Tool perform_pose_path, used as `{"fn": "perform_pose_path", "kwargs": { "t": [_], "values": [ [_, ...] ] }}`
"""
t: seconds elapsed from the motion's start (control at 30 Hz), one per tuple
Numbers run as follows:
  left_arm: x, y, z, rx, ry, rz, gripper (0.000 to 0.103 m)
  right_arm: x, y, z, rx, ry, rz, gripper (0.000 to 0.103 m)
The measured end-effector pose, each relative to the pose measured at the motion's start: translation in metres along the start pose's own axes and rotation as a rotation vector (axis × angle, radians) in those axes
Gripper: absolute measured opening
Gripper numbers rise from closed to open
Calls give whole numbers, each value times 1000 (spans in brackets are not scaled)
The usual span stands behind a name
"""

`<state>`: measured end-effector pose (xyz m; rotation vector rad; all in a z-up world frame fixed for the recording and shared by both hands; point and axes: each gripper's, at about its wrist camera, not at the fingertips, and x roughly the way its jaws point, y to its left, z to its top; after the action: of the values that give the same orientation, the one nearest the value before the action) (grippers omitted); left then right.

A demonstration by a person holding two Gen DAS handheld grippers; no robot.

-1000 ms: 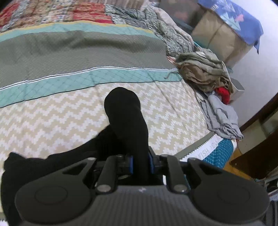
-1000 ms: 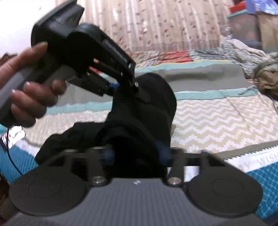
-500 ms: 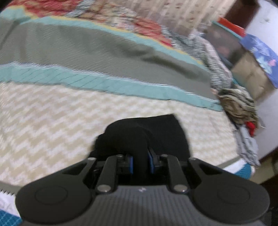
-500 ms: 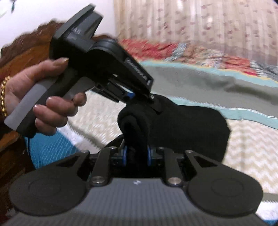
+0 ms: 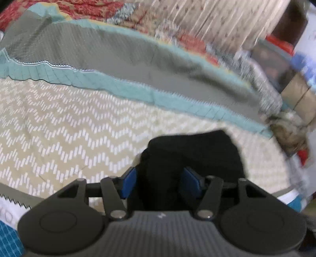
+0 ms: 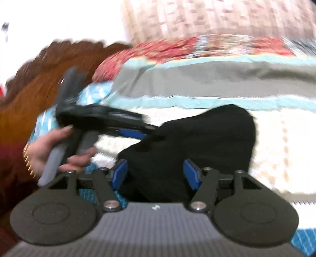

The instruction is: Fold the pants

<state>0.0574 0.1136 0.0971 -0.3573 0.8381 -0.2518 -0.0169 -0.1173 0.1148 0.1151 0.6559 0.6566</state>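
The black pants (image 5: pixel 197 154) lie bunched in a folded heap on the zigzag bedspread (image 5: pixel 69 126). My left gripper (image 5: pixel 159 182) sits over their near edge. Its jaws are opening; black cloth lies between the blue pads (image 5: pixel 128 181), which stand clear of it. In the right wrist view the same pants (image 6: pixel 207 138) spread ahead of my right gripper (image 6: pixel 156 174). Its jaws are also opening, with cloth between the pads (image 6: pixel 192 174) but not pinched. A hand (image 6: pixel 59 154) holds the left gripper (image 6: pixel 138 134) at the pants' left side.
The bedspread has teal (image 5: pixel 177 102) and grey (image 5: pixel 118 57) stripes farther back. A pile of clothes (image 5: pixel 290 138) lies at the bed's right edge, with boxes (image 5: pixel 296 93) behind it. A brown wooden headboard (image 6: pixel 29 98) rises at the left and a curtain (image 6: pixel 217 17) hangs behind the bed.
Both grippers were shut on a raised fold of the pants; now both sets of jaws have spread and the cloth has dropped onto the bed. The left gripper has sunk toward the pants.
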Motion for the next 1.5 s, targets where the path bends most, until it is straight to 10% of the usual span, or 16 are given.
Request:
{"fn": "perform_pose_path", "kwargs": {
  "t": [0.2, 0.6, 0.83, 1.1, 1.5],
  "values": [
    [-26, -21, -20, 81, -26, -200, 32, 2, -29, -18, 187, 56, -39, 28],
    [13, -41, -66, 318, 75, 5, 27, 18, -45, -35, 252, 136, -42, 26],
    [-15, -38, -17, 159, -27, -140, 33, -3, -57, 1, 228, 56, -11, 40],
    [52, -43, 16, 155, 28, -11, 32, 52, -103, 63, 323, 26, -96, 41],
    [76, -34, 2, 199, 57, 36, 31, 98, -140, 38, 471, 162, -130, 40]
  ]
}}
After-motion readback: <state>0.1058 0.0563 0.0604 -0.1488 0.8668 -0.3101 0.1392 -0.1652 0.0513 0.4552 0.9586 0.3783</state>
